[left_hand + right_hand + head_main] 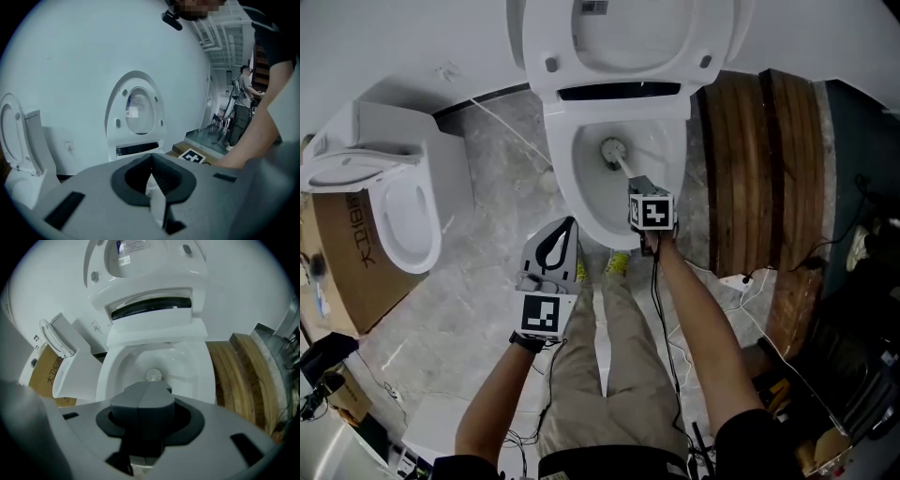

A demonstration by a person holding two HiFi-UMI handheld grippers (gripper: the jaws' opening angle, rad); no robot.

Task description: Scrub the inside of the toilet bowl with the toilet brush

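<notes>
Right claw point(149, 389) is clamped on the brush handle, jaws together round it. Brush point(153, 375) head is just past the tips, low in the bowl point(110, 376). The high grip on the handle probably keeps the claw above the rim while the head reaches the bottom. Left claw point(151, 160) is closed on nothing. It sits back and left of the right claw, outside the bowl, likely parked clear of the scrub stroke. Lid point(140, 258) is up beyond the brush, so access is open.
</notes>
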